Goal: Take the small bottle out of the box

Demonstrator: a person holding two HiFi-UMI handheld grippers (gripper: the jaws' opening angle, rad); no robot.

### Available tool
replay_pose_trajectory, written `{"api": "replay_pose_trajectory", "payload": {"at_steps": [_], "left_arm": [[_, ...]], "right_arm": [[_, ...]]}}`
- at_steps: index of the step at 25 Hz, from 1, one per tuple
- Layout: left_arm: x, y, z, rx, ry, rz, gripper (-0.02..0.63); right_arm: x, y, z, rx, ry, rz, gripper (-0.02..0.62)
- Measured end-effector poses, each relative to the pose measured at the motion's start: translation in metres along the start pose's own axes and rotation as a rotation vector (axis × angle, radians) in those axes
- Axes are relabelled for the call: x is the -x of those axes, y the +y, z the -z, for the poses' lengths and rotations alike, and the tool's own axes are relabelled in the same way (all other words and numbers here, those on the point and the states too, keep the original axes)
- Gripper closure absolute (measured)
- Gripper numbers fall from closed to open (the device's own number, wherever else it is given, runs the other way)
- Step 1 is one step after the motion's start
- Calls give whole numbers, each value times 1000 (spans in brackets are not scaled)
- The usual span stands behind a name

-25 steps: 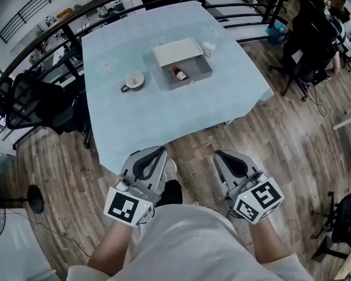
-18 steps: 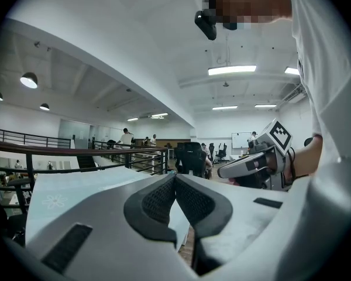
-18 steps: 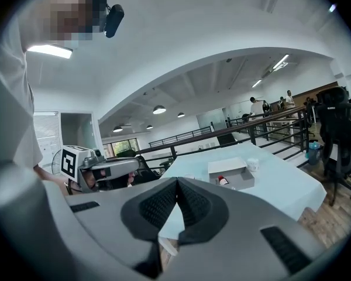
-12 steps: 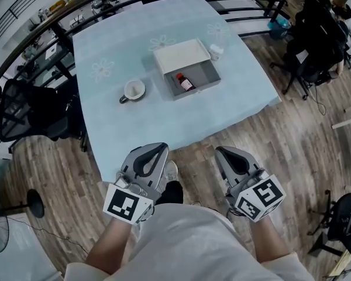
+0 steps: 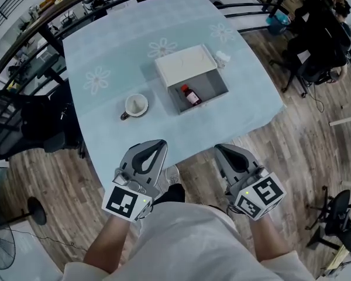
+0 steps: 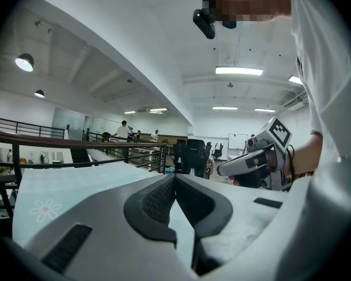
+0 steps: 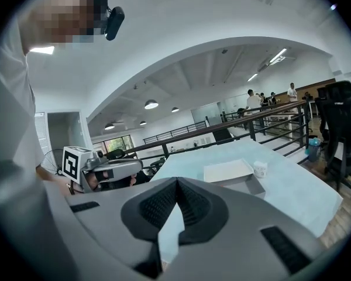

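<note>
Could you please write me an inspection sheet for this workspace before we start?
Surface: table, pale blue flowered cloth.
Job's things: small bottle inside the open grey box; white lid against its far side.
Clutter: cup left of the box; small white tub beside the lid.
Tongs: left tongs and right tongs shut, empty, short of the table.
Cables: nothing seen on the table.
Surroundings: railing, office chair, wood floor.

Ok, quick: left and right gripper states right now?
Left gripper: closed, holding nothing.
Right gripper: closed, holding nothing.
</note>
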State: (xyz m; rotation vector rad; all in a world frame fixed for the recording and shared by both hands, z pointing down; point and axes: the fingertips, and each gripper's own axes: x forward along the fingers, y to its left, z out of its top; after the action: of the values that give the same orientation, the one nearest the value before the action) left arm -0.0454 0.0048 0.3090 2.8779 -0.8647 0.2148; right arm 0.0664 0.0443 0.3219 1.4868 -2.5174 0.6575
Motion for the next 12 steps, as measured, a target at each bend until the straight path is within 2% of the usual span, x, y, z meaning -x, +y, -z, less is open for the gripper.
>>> {"api": "replay_pose_trajectory", "payload": {"at_steps": [12], "left_arm": [[-27,72,-5,44,-19,28,586]], "right_arm": [[-78,-18,-30,22,28,20,574]]}}
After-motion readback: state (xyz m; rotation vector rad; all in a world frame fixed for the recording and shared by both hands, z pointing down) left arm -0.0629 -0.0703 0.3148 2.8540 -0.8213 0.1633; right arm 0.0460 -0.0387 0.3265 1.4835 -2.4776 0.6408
